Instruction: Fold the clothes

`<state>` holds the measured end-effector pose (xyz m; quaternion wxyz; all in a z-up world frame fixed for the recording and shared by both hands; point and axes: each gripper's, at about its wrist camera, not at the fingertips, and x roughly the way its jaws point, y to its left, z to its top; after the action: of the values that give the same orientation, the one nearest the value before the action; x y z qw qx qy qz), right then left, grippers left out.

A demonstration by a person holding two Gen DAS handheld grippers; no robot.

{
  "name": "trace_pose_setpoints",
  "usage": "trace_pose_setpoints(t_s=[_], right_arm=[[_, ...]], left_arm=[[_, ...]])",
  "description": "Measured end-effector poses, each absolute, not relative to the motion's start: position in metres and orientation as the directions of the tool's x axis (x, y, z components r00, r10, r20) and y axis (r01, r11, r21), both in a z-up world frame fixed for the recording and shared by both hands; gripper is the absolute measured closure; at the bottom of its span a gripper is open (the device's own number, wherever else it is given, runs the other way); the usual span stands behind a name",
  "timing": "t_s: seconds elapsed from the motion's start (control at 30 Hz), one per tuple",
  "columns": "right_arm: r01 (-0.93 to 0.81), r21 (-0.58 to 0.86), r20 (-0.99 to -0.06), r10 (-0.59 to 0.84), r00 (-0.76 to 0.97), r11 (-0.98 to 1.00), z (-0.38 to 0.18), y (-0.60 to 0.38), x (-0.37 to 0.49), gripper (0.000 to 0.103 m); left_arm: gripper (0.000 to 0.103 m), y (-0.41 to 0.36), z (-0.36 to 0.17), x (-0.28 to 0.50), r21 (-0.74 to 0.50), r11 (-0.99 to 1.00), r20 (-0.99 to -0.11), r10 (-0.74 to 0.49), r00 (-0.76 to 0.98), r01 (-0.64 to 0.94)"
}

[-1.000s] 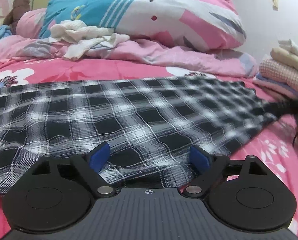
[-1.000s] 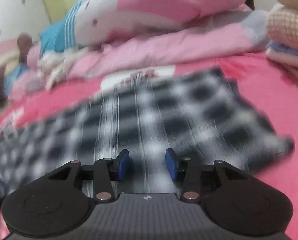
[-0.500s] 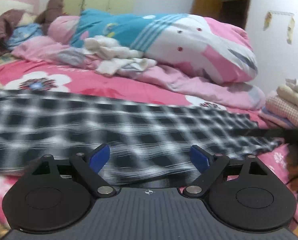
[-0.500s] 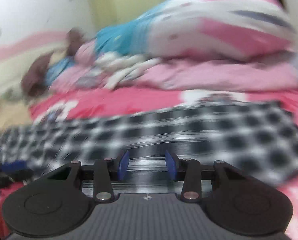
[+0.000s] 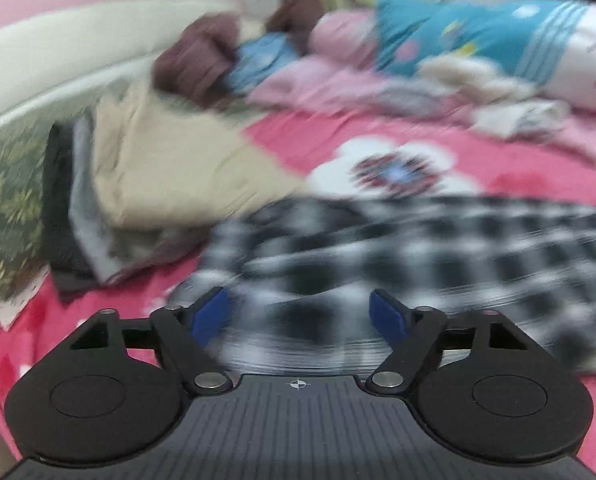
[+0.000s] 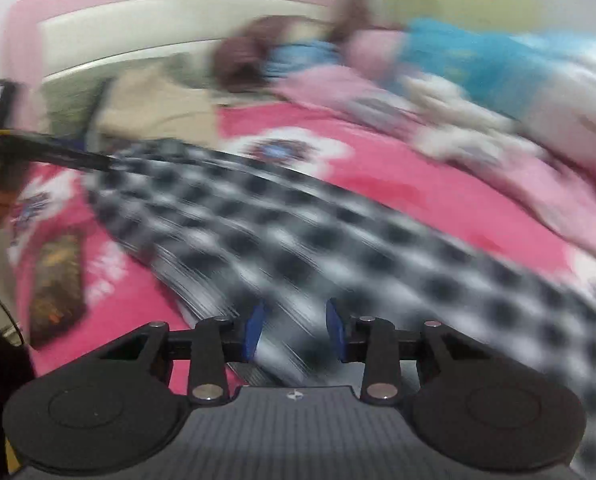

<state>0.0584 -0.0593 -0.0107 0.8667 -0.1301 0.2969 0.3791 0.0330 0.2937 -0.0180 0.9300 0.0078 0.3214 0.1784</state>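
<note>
Item: checked cloth (image 5: 438, 248), black and white, laid out flat across the pink bedspread (image 5: 518, 184); its near edge runs under both grippers.

Step in hand, as judged: the cloth is being taken up along its near edge for a fold, the fold itself not yet made.

Left gripper (image 5: 300, 314): jaws fairly wide and closing; the blurred corner of the cloth lies between the blue pads, which are not seen pressing on it.

Right gripper (image 6: 294, 330): jaws narrow and closing; cloth lies between the pads, but whether it is pinched cannot be told through the blur.

Next move, as judged: both pairs of pads must be closed firmly on the edge, then the edge carried level across the cloth so that the two sides land square.

Shown in the left wrist view only: a stack of folded clothes (image 5: 150, 184), beige on top, grey and dark beneath, just beside the cloth's corner.

Shown in the right wrist view only: the long run of the cloth toward its far end, where the left gripper appears as a dark bar, and a brown patterned patch (image 6: 56, 284) on the bedspread.
</note>
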Motion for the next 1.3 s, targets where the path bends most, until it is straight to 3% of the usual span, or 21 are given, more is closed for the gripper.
trace_pose_setpoints(t_s=[0.2,0.33,0.57,0.67,0.8,1.0,1.13,1.3], right_arm=[[-0.822,-0.024,-0.694,0.583,0.423,0.569,-0.047,-0.010,0.053,0.075],[-0.847,-0.007,-0.721,0.584,0.372,0.531,-0.027,-0.019,0.042,0.079],[-0.832,-0.038,-0.640,0.626,0.445,0.553,-0.025,0.020,0.066,0.079],[-0.844,-0.058,-0.692,0.588,0.419,0.533,-0.049,0.024,0.065,0.079],[-0.823,-0.057,-0.683,0.579,0.445,0.565,-0.034,0.005,0.052,0.079],[-0.837,-0.065,-0.596,0.652,0.469,0.544,-0.020,0.029,0.051,0.079],[-0.864,-0.098,-0.682,0.599,0.420,0.494,-0.048,0.044,0.050,0.079],[-0.859,-0.165,-0.669,0.585,0.459,0.485,-0.033,0.037,0.029,0.079]], left_arm=[[0.026,0.320,-0.049,0.034,0.169,0.891,-0.594,0.434,0.677,-0.422],[0.024,0.324,-0.056,0.031,0.172,0.889,-0.586,0.439,0.681,-0.425],[0.019,0.334,-0.063,0.030,0.130,0.882,-0.564,0.442,0.698,-0.454],[0.018,0.341,-0.065,0.026,0.082,0.888,-0.566,0.415,0.712,-0.452],[0.017,0.347,-0.066,0.023,0.027,0.890,-0.568,0.388,0.726,-0.454],[0.014,0.342,-0.066,0.022,0.051,0.883,-0.553,0.414,0.723,-0.466],[0.010,0.347,-0.068,0.018,0.024,0.883,-0.550,0.403,0.731,-0.469],[0.008,0.353,-0.069,0.018,-0.013,0.886,-0.552,0.379,0.743,-0.463]])
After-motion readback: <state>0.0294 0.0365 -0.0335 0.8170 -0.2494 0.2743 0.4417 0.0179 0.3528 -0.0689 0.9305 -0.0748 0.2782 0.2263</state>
